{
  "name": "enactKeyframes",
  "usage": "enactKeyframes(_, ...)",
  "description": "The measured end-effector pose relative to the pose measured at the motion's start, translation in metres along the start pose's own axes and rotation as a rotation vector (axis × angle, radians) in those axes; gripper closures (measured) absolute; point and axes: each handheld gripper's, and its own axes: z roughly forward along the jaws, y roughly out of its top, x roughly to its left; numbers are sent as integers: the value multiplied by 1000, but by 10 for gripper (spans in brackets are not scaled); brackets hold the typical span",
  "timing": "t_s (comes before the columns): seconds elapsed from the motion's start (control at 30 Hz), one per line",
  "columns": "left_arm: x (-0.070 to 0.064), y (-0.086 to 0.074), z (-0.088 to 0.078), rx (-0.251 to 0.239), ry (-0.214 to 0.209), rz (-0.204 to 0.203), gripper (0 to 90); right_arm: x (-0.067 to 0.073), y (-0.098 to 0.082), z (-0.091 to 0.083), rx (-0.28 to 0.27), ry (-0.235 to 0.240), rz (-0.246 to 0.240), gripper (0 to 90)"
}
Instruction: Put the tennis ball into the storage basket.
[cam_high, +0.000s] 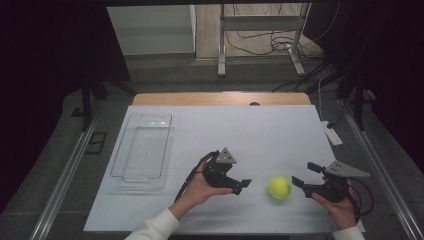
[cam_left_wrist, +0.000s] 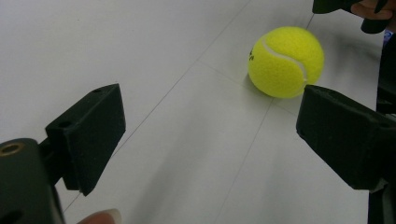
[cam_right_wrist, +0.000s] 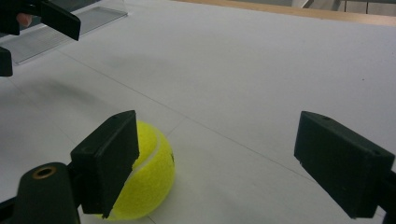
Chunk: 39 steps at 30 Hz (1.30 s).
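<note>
Two grippers sit low over my white worktop (cam_high: 260, 125), both with jaws spread wide and holding nothing. Far left on the sheet lies a clear plastic tray (cam_high: 142, 150). My left gripper (cam_high: 239, 184) is near the middle, pointing right; my right gripper (cam_high: 304, 176) is at the near right, pointing left. Between them, on the near part of the worktop, rests the yellow tennis ball (cam_high: 279, 188), apart from the left jaws and just beside the right gripper's jaws, touching neither that I can see.
</note>
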Motion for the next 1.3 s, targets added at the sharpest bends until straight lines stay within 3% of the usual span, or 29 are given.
enactKeyframes(1.3, -24, 12, 40, 60, -70, 63, 90, -1, -1, 1, 1, -1, -2, 142)
